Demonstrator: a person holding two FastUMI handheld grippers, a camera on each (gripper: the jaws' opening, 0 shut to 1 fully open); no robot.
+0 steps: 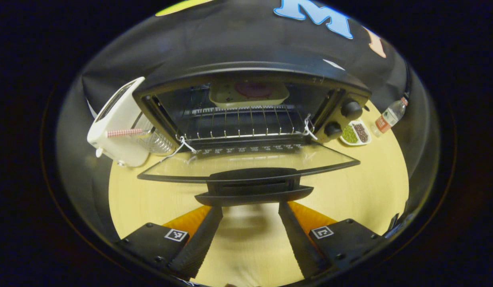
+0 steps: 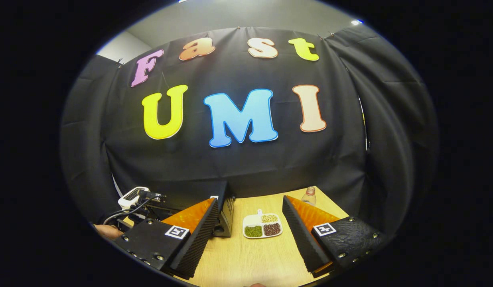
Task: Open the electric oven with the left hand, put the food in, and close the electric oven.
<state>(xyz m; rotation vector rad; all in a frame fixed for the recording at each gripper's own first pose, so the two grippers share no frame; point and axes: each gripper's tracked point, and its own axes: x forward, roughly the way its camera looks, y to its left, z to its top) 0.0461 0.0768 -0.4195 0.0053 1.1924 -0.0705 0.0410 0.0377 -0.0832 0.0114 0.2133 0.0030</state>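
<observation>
The black electric oven (image 1: 250,75) stands on the wooden table with its glass door (image 1: 246,163) folded down flat toward me. A pale dish of food (image 1: 248,93) rests deep on the wire rack (image 1: 238,123) inside. My left gripper (image 1: 250,211) is open just in front of the door's black handle (image 1: 252,191), one finger at each side, touching nothing. In the right gripper view, my right gripper (image 2: 250,205) is open and empty above the table, well right of the oven's side (image 2: 226,211).
A white toaster (image 1: 119,119) stands left of the oven. A small divided dish of beans (image 1: 355,134) (image 2: 262,225) and a plastic bottle (image 1: 390,115) (image 2: 309,196) sit to its right. A hand with the other gripper device (image 2: 135,199) shows at the left.
</observation>
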